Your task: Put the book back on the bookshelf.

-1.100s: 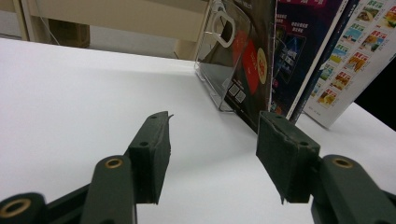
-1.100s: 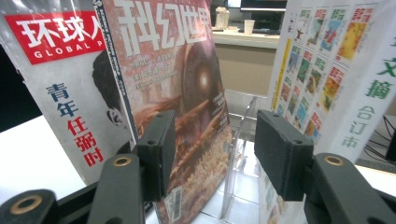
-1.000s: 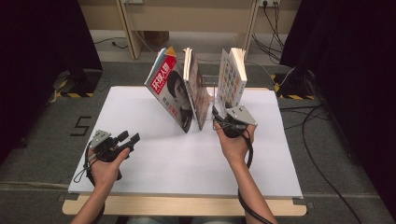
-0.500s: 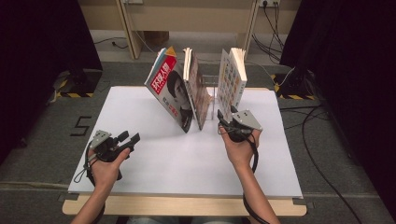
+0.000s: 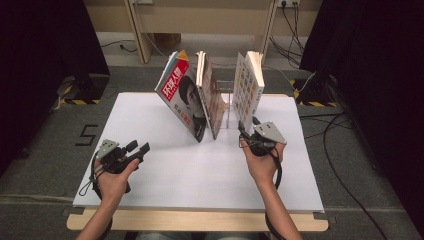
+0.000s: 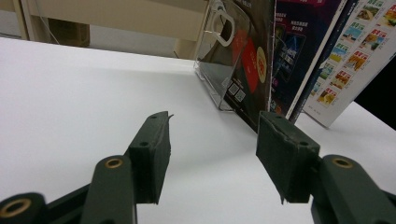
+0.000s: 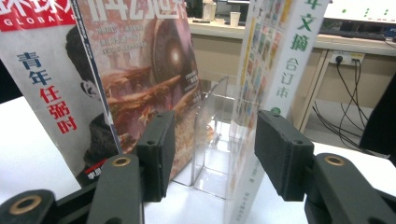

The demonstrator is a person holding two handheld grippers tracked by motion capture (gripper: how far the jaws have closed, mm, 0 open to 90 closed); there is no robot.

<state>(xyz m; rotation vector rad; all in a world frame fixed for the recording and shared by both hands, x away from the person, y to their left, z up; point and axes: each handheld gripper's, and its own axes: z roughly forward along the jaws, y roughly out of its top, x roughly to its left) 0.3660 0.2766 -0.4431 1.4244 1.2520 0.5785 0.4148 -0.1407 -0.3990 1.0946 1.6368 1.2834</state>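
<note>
Three books stand in a clear acrylic rack (image 5: 227,102) at the back of the white table (image 5: 150,115). A red-and-white magazine (image 5: 181,100) leans left, with a second magazine (image 5: 210,95) against it. A thick white book (image 5: 248,89) stands apart on the right. My right gripper (image 5: 245,131) is open just in front of the thick book's lower corner. In the right gripper view (image 7: 212,156) the book's (image 7: 280,70) front edge and the rack (image 7: 212,140) show between the jaws, and the pads are clear of both. My left gripper (image 5: 139,148) is open and empty over the table at the left (image 6: 210,154).
The table's wooden front edge (image 5: 200,220) runs along the bottom of the high view. Cables (image 5: 340,150) lie on the floor to the right, and wooden furniture legs (image 5: 137,30) stand behind the table. Bare white surface lies between my two hands.
My right gripper has drawn back a little from the thick white book toward the person, with its jaws still open. The left hand has stayed put.
</note>
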